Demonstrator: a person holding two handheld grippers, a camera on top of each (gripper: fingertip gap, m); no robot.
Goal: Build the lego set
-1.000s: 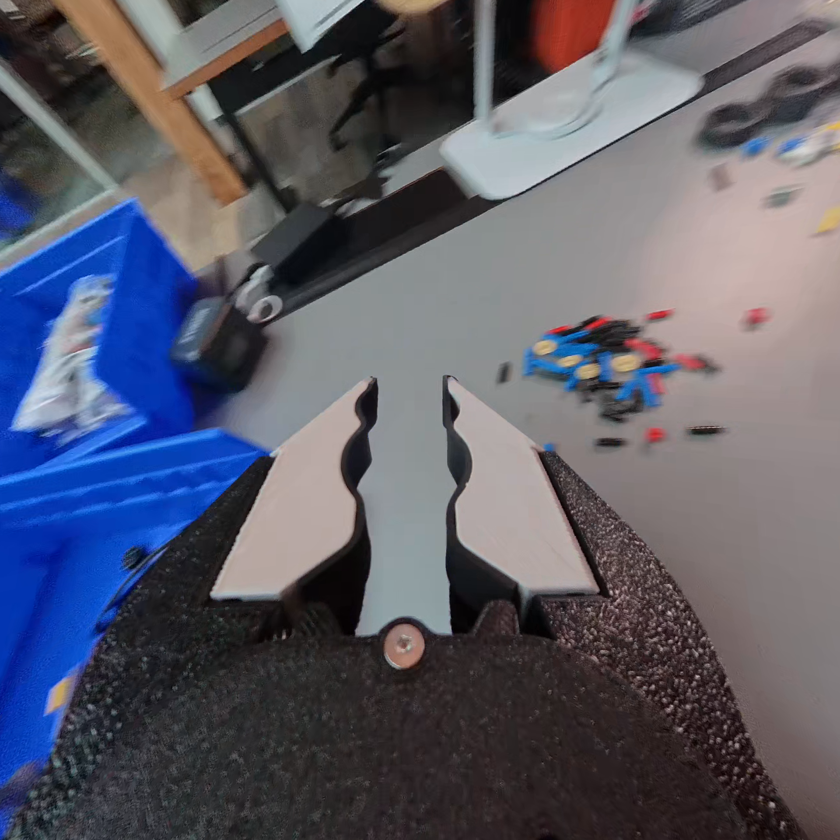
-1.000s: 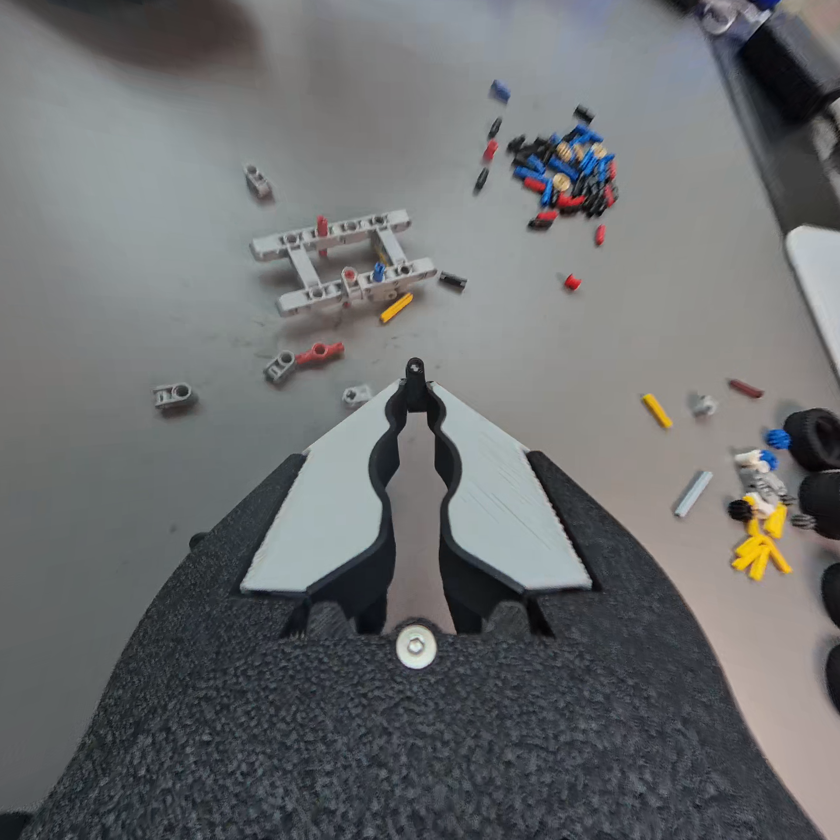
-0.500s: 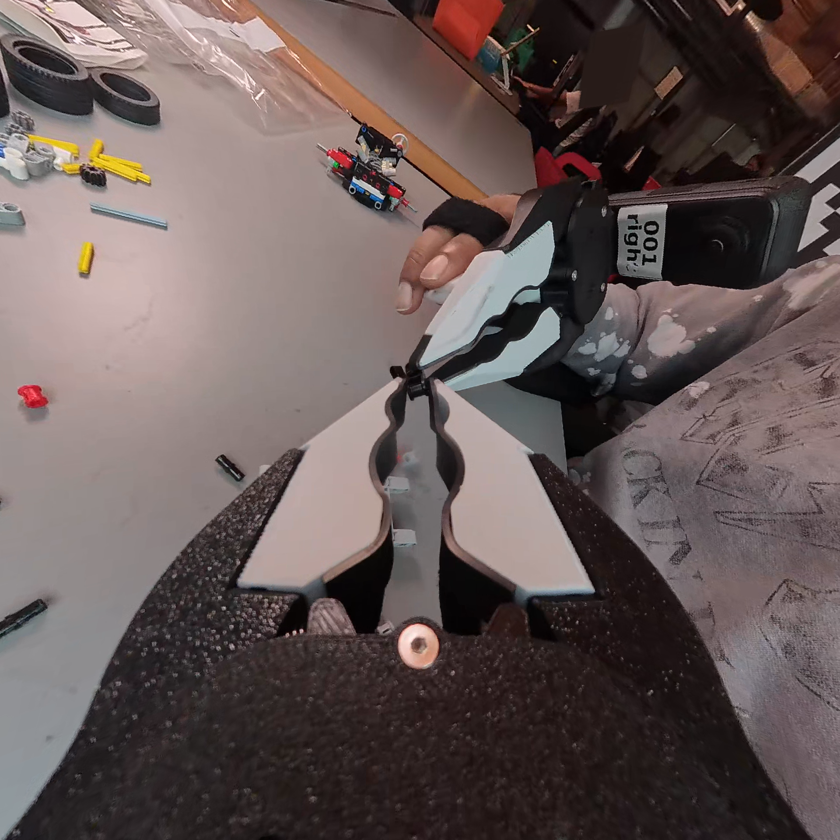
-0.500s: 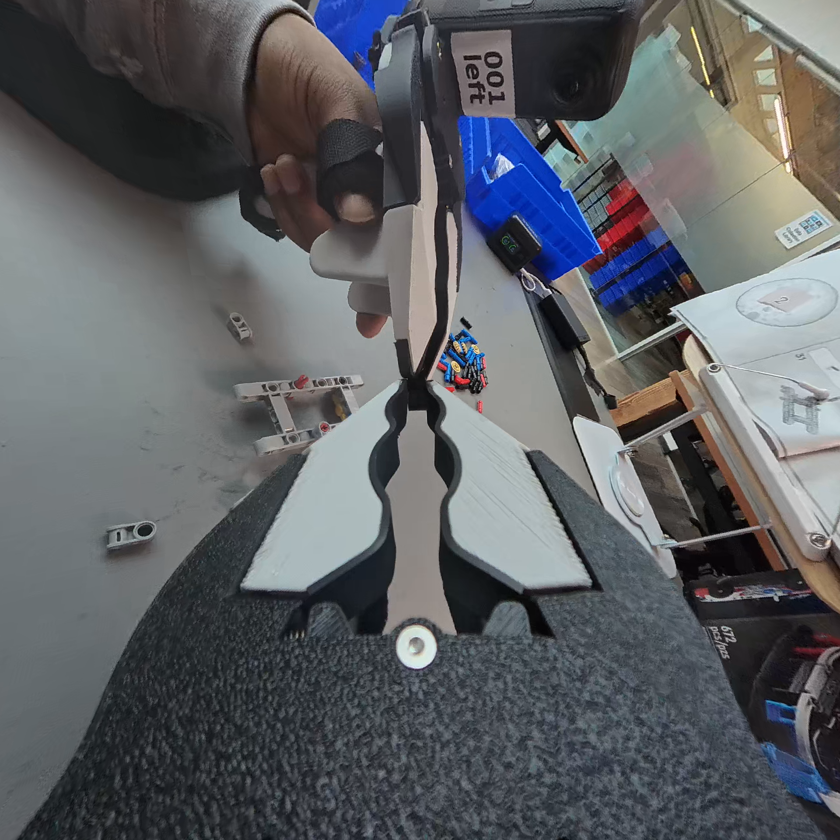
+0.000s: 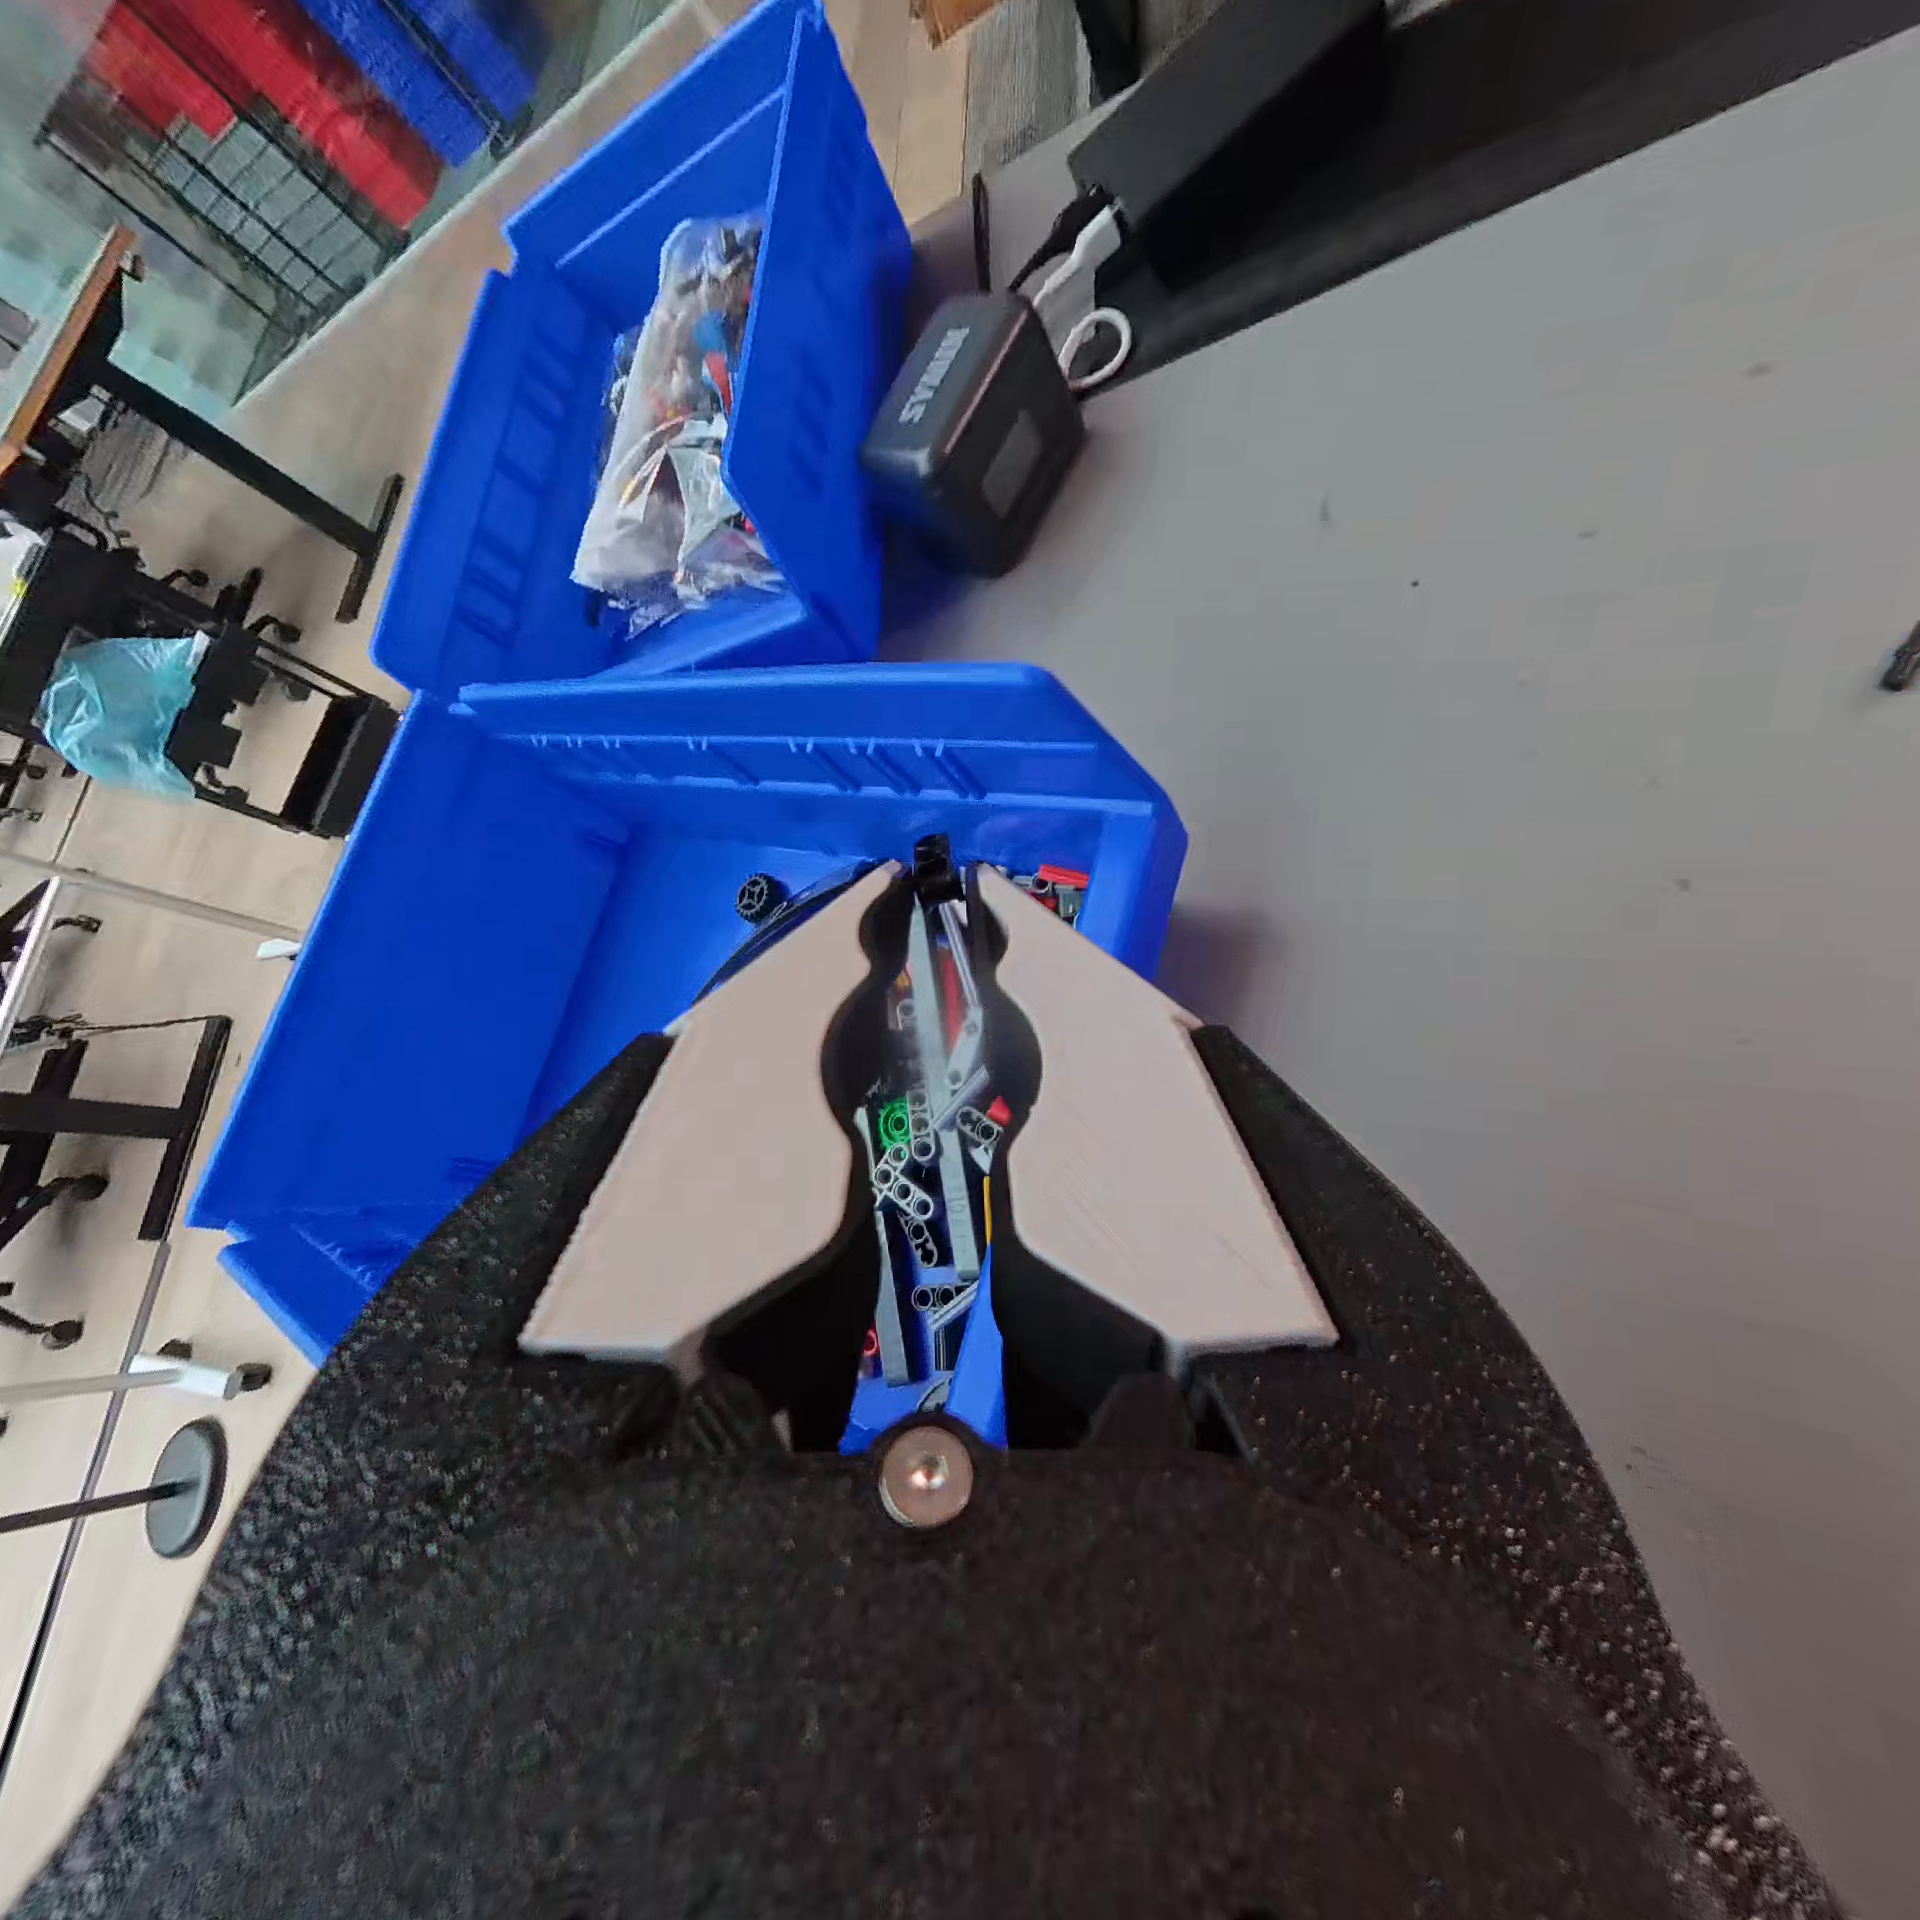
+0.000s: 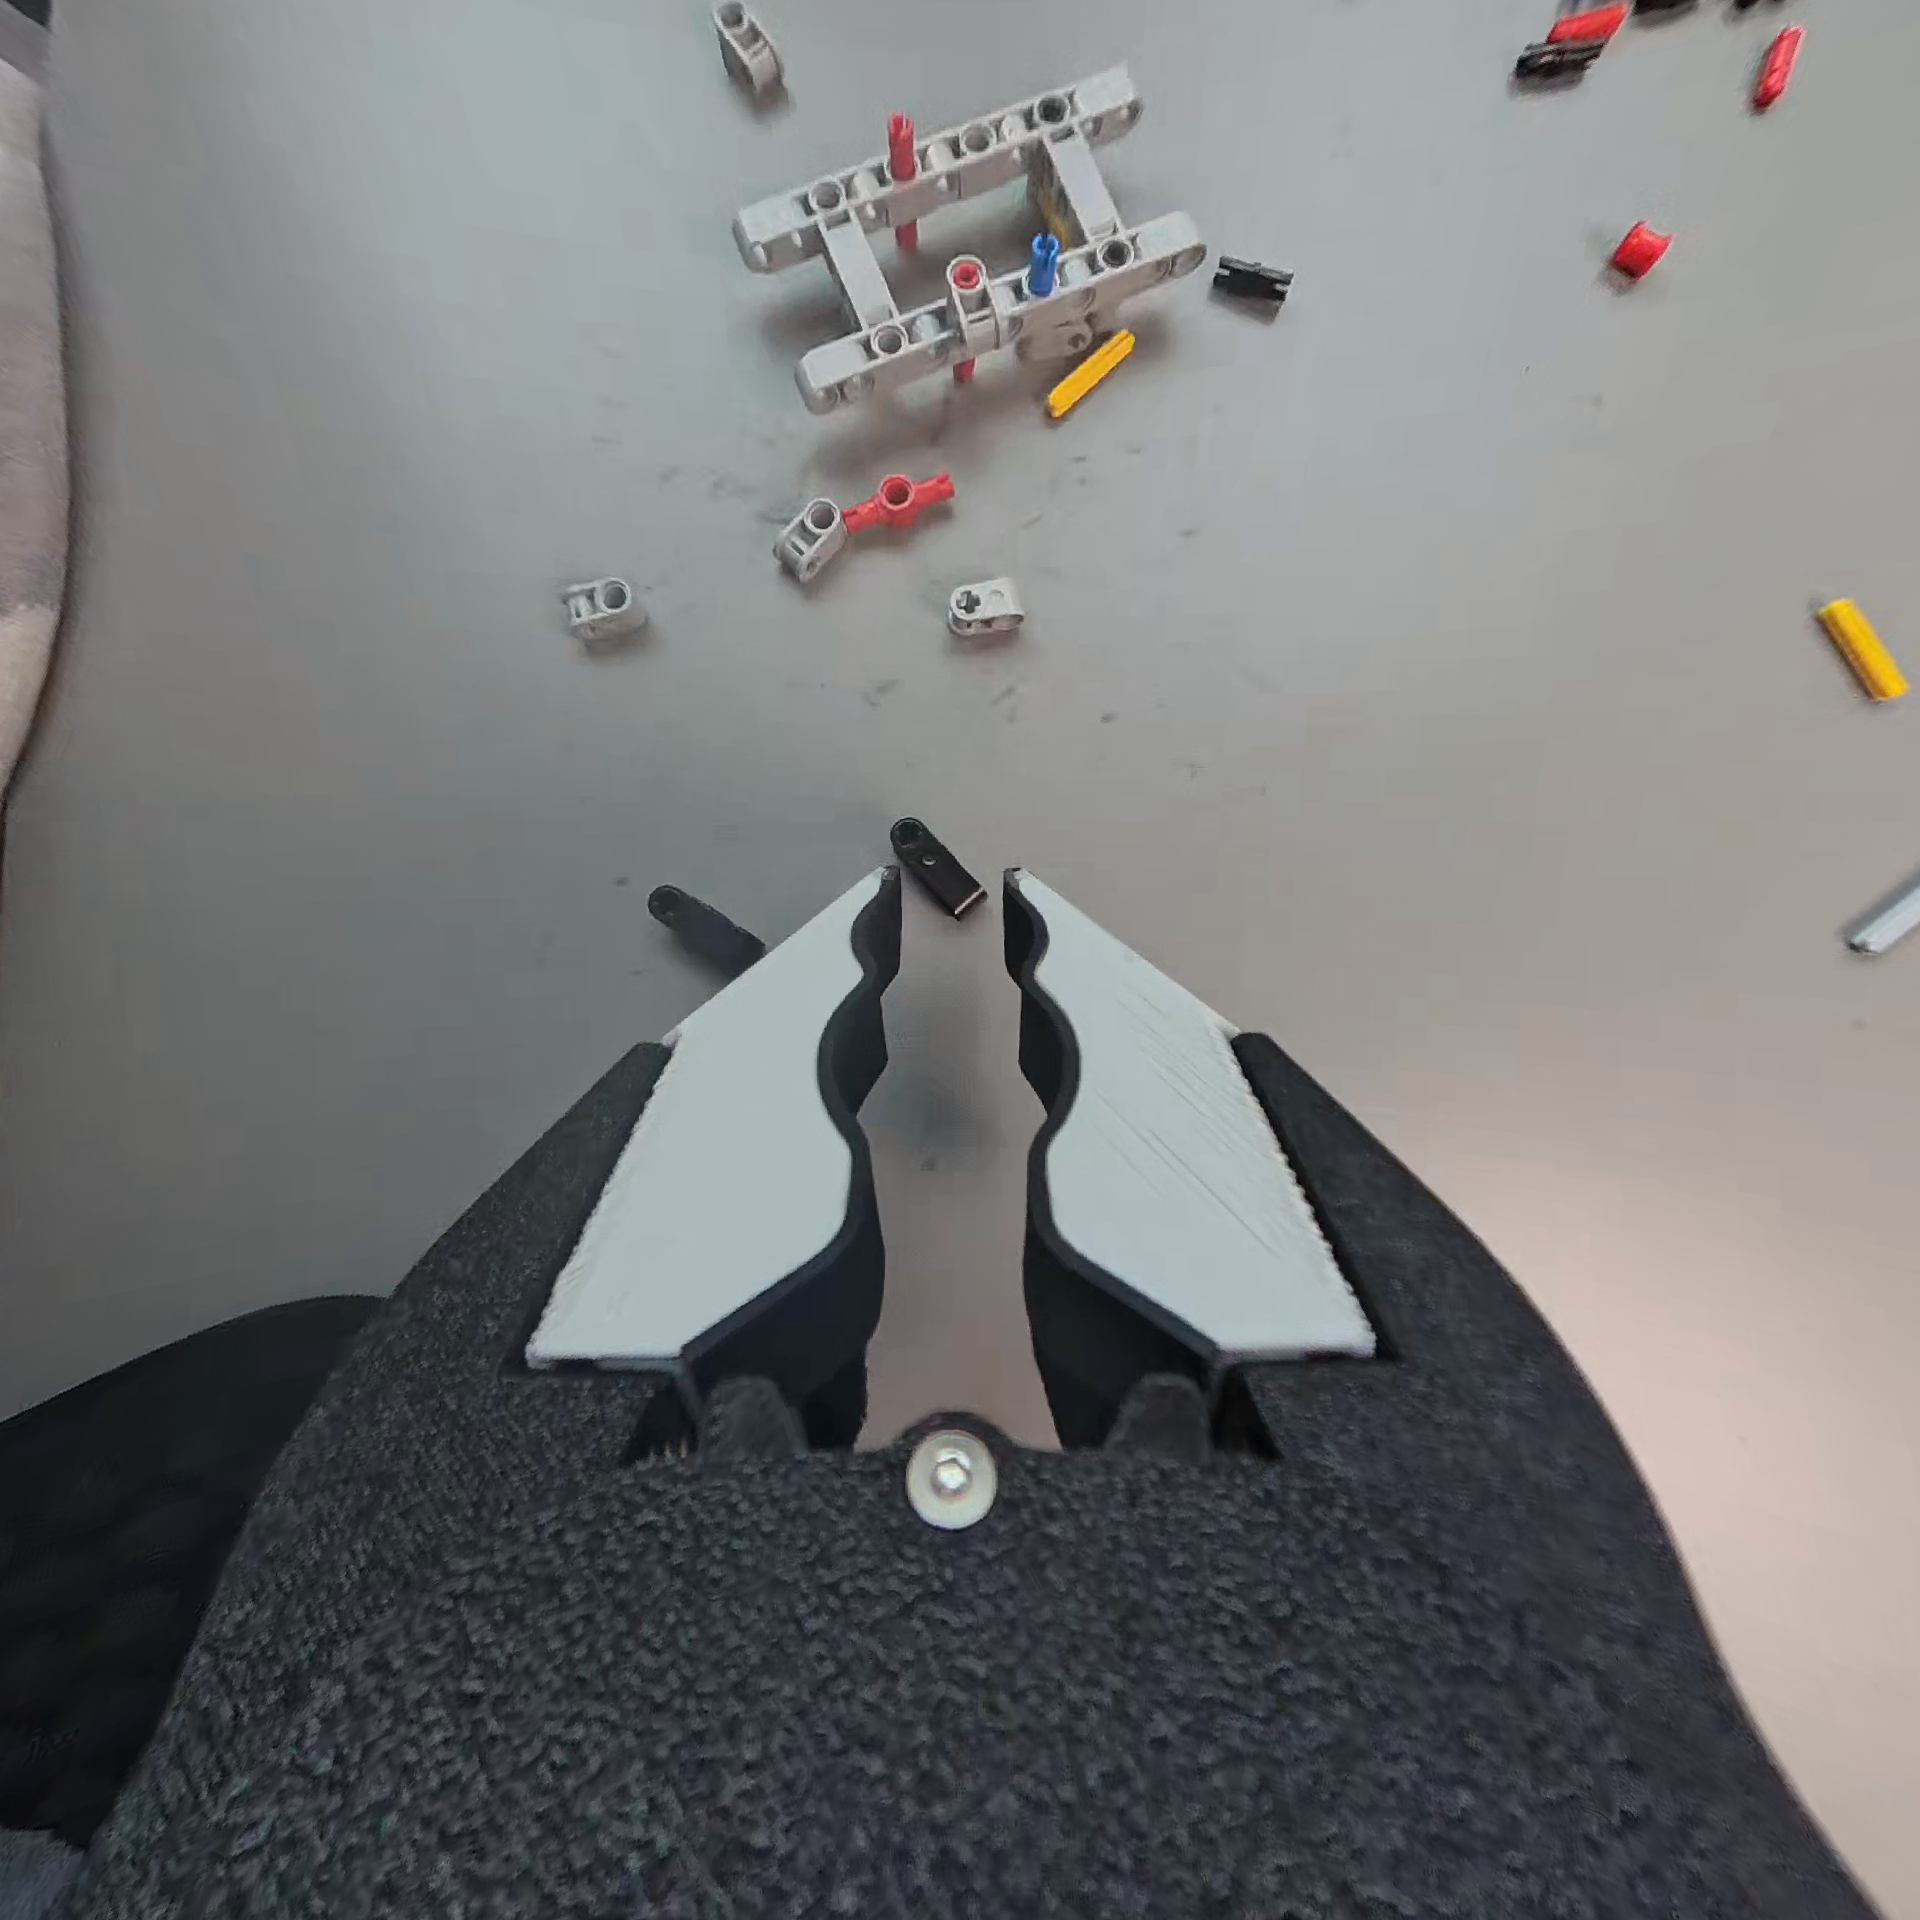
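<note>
In the left wrist view my left gripper is shut on a small black piece that sticks out past its tips. It hovers over a blue bin of mixed lego parts. In the right wrist view my right gripper is open. A small black connector sits loose between its tips, with a dark blurred shape to its left. The grey beam frame with red and blue pins lies on the table ahead.
Near the frame lie a red-and-grey connector, two grey connectors, a yellow axle and a black pin. A second blue bin holds bags beside a black box. Spacing between my two grippers at the tips: around 50 cm. My right tips are roughly 12 cm from the yellow axle.
The grippers met tip to tip on a black piece, then parted. The left shut, now holds a black piece and swung over the blue bin. The right opened over the table.
</note>
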